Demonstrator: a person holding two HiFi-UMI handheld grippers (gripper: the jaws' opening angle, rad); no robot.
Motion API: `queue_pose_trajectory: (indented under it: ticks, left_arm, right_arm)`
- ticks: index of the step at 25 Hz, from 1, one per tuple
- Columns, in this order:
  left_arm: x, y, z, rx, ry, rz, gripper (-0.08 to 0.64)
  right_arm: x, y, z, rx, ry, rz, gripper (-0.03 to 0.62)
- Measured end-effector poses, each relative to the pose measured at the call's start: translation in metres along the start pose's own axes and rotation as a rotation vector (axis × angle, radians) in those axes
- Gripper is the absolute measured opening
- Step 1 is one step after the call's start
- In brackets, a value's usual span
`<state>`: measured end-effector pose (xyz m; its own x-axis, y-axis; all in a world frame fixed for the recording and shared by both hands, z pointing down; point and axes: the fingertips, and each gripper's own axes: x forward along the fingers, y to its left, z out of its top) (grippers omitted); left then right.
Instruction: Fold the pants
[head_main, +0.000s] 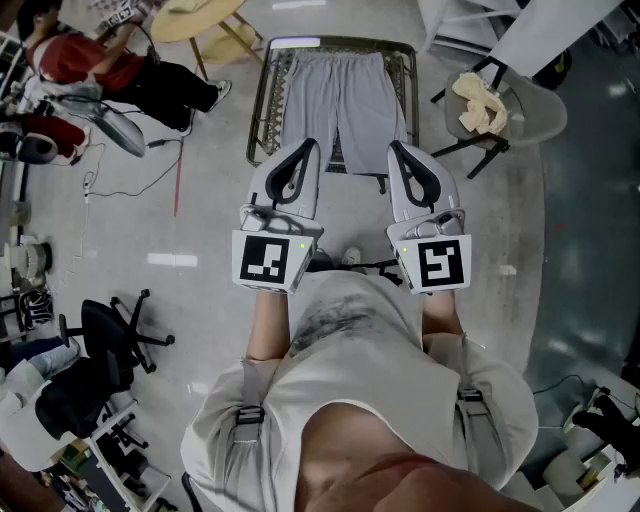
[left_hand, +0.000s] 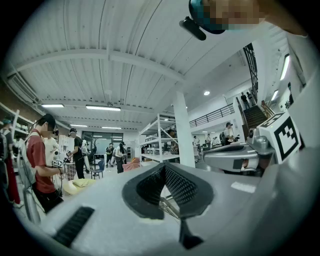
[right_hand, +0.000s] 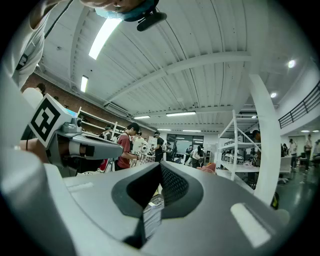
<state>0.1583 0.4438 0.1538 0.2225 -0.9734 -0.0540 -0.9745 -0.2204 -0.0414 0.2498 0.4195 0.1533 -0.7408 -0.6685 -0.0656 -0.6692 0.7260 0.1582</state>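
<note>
While the pants lie spread flat and unfolded on the low metal-framed cot, nothing of the folding looks to have been started. The grey fabric runs lengthwise down the middle of the cot, the waistband apparently toward the far edge and the two legs side by side toward the near edge. I can spot no crease or doubled layer anywhere. As I judge it, the whole job is ahead: reaching down, taking hold of the cloth, and every fold.

The person stands just short of the cot's near edge with both forearms drawn in close to the chest. The left hand-held gripper and the right hand-held gripper are side by side, near each other but apart. Both point level and away from the body, marker cubes toward the chest. From the head view their tips overlap the near end of the pants, though they are plainly raised well above the cloth rather than on it.

Looking along the left hand-held gripper, its jaws are pressed together with nothing between them. The right hand-held gripper is closed and empty in the same way. Both look out across the room at ceiling and shelving, not down at the pants.
</note>
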Motion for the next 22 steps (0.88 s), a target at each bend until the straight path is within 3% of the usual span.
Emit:
queue_pose_trajectory:
  ticks: [15, 22]
  left_arm:
    - [0.035, 0.036, -0.015, -0.033, -0.004, -0.028, 0.003]
    - [0.071, 0.072, -0.032, -0.057, 0.046, -0.070, 0.003]
  right_arm:
    - [0.042, -0.013, -0.009, -0.011, -0.009, -0.075, 0.006]
    - [0.088, -0.029, -0.016, -0.035, 0.001, -0.121, 0.006]
